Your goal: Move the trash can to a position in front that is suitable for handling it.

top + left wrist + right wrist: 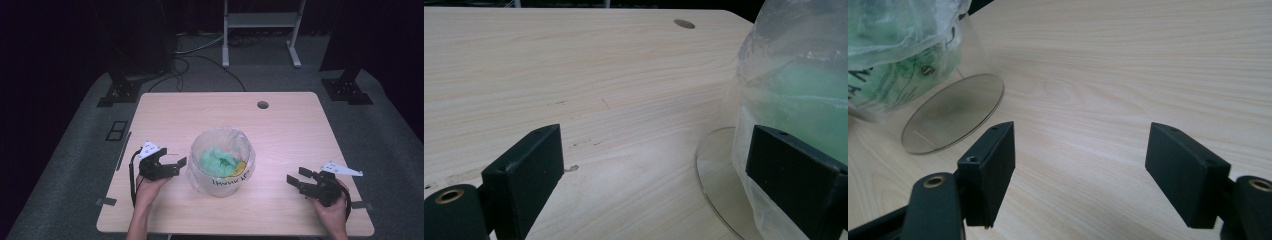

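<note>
A clear round tub (220,162) lined with a thin plastic bag stands at the table's middle front, with green crumpled material and a yellow bit inside and black handwriting on its wall. My left gripper (179,167) rests just left of it, open. In the left gripper view its jaws (654,160) bracket bare wood, the right one in front of the bag (794,75); I cannot tell whether it touches. My right gripper (295,175) lies well to the tub's right, open (1080,160) over bare wood. A clear round disc (953,112) sits at the tub's (893,55) foot.
The light wooden table (300,125) has a cable hole (262,105) near its far edge, also in the left gripper view (684,23). Black stands (120,90) and a white frame (260,20) stand on the grey floor behind. A forearm enters at each bottom corner.
</note>
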Motion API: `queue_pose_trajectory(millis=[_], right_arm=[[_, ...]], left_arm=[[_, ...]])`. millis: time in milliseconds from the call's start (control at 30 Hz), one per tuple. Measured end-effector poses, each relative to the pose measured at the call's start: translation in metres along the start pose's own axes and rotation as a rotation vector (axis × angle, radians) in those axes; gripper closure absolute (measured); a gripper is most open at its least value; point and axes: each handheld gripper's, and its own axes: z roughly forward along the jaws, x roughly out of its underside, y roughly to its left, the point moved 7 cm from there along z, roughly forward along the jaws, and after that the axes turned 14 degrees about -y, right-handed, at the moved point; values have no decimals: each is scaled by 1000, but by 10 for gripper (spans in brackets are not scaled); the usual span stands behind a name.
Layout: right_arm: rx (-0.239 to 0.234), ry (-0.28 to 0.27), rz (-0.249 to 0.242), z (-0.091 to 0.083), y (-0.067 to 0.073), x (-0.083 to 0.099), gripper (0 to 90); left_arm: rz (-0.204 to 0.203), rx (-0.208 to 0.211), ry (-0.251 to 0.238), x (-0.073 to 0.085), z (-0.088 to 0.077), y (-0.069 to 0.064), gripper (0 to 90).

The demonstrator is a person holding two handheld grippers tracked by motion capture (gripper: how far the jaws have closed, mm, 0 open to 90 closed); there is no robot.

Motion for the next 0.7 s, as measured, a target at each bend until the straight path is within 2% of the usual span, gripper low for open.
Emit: queue_pose_trajectory(millis=[233,433,700], right_arm=[[-38,12,-1,4,14,4,271],[-67,19,-31,9,40,7,254],[-144,31,-48,25,82,13,224]], left_arm=[[-19,-7,-4,1,-1,3,74],[-27,-2,-10,1,-1,3,73],[-31,-2,-23,-1,-4,4,74]])
